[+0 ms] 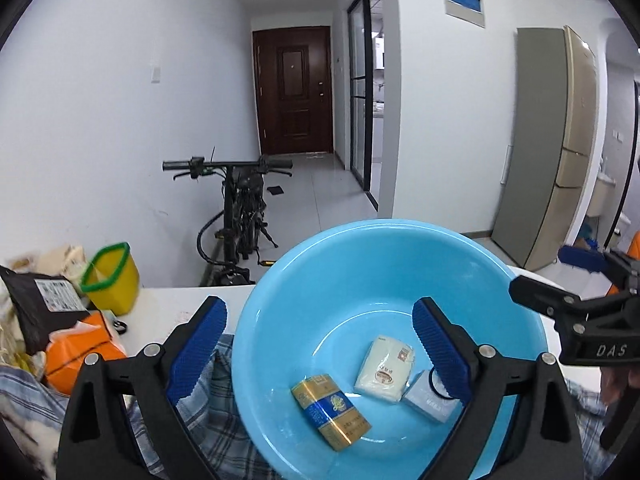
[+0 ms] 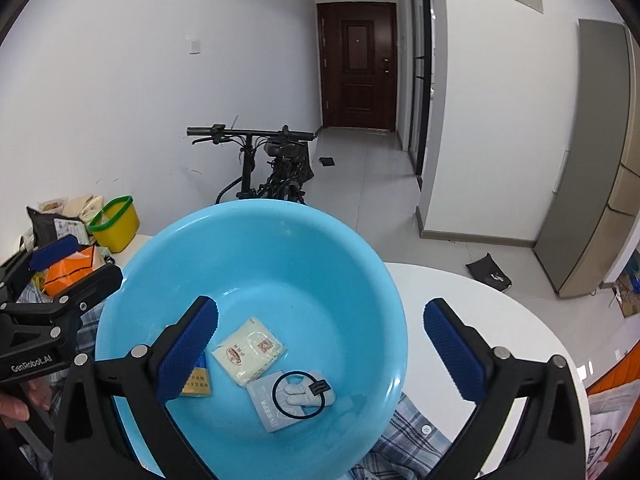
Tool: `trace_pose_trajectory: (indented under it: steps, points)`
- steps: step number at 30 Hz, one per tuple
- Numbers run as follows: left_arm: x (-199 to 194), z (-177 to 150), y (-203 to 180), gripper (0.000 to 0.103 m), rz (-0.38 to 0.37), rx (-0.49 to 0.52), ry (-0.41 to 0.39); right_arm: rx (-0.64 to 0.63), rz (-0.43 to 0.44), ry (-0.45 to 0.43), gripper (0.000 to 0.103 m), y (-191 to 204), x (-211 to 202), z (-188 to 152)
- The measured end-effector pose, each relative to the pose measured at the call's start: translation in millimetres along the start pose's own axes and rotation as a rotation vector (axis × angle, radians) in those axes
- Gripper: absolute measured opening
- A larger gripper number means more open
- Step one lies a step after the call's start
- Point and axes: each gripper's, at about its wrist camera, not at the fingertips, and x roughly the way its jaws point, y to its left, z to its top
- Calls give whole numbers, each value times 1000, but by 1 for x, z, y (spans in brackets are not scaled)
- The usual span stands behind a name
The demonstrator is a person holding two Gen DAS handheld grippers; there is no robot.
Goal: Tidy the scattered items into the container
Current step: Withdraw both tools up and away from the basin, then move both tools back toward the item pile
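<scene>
Readable writing first: the right gripper (image 1: 576, 280), seen from the left wrist view, carries "DAS" in pale letters on its black body; the left gripper (image 2: 76, 264), seen from the right wrist view, reads "GenRobot.AI". Small print on the packets is too fine for me to read. The container is a light blue plastic basin (image 1: 280, 320), round, glossy, sitting on a white table (image 2: 500, 308) with plaid blue-and-white cloth (image 2: 416, 428) under its near edge. Inside it I count a gold-and-blue cigarette pack (image 1: 330, 410) lying flat, a cream-white tissue packet (image 2: 249, 350) with a red-brown oval logo and a QR-type square, and a pale blue flat packet (image 2: 276, 404) with a black hair-tie ring (image 2: 298, 394) resting on top, along with a small pale item and a dark tag that I cannot identify. All lie on the basin floor, near one another, the tissue packet between the cigarette pack and the blue packet. Both claws stand wide, blue ridged pads well apart, nothing between them; each hangs over the basin's near rim. To the left on the table: a yellow tub with green rim (image 1: 110, 278), an orange bag (image 1: 80, 354), a black parcel with a white label (image 1: 40, 304). A black bicycle (image 2: 276, 168) stands behind the table, a dark brown door (image 1: 294, 88) down the hall.
</scene>
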Motion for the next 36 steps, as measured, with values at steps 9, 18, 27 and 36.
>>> trace_pose_trajectory:
  steps: [9,18,27,36]
  points:
    - [-41,-11,5,96,13,-12,22,79,121,-36,103,-3,-57,-10]
    - [-110,-36,10,96,-37,-2,-21,89,210,10,103,1,-98,-36]
    - [-145,-49,6,96,-55,29,-36,58,184,-39,103,5,-128,-52]
    - [-149,-90,4,96,-90,18,-35,59,175,-75,103,6,-135,-91]
